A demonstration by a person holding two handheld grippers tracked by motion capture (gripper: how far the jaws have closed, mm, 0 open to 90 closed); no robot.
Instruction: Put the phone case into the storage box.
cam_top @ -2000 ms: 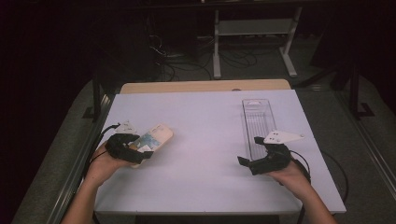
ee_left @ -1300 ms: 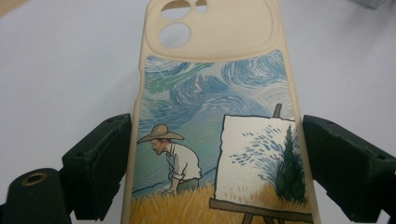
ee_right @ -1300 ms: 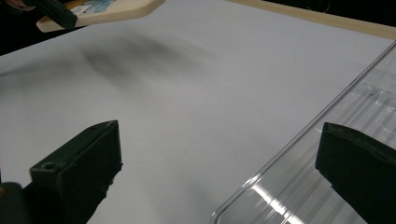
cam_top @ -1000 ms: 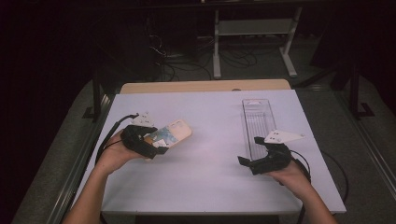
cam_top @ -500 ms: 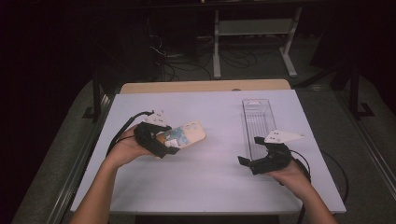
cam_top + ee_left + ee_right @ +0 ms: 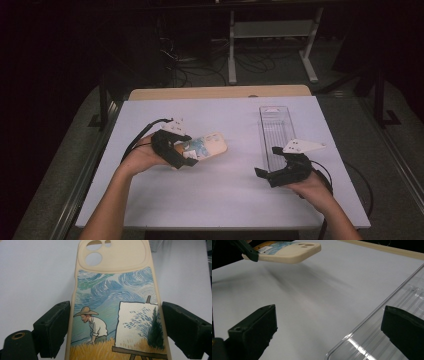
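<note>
Left claw [image 6: 187, 156] grips a phone case [image 6: 207, 147] across its width, held clear of the table [image 6: 215, 200], left of centre, camera end pointing toward the clear tray [image 6: 274, 131]. Right claw [image 6: 272, 167] stands wide and empty at the tray's near end, over its left wall. Judged step: carry the case to the tray. Keep it level, lift over the tray wall, lower along its length. Bare table lies between case and tray; the right claw crowds the near end.

Left hand-held gripper [image 6: 186, 153] raised, jaws clamped wide; right hand-held gripper [image 6: 273, 164] low, jaws standing apart.
</note>
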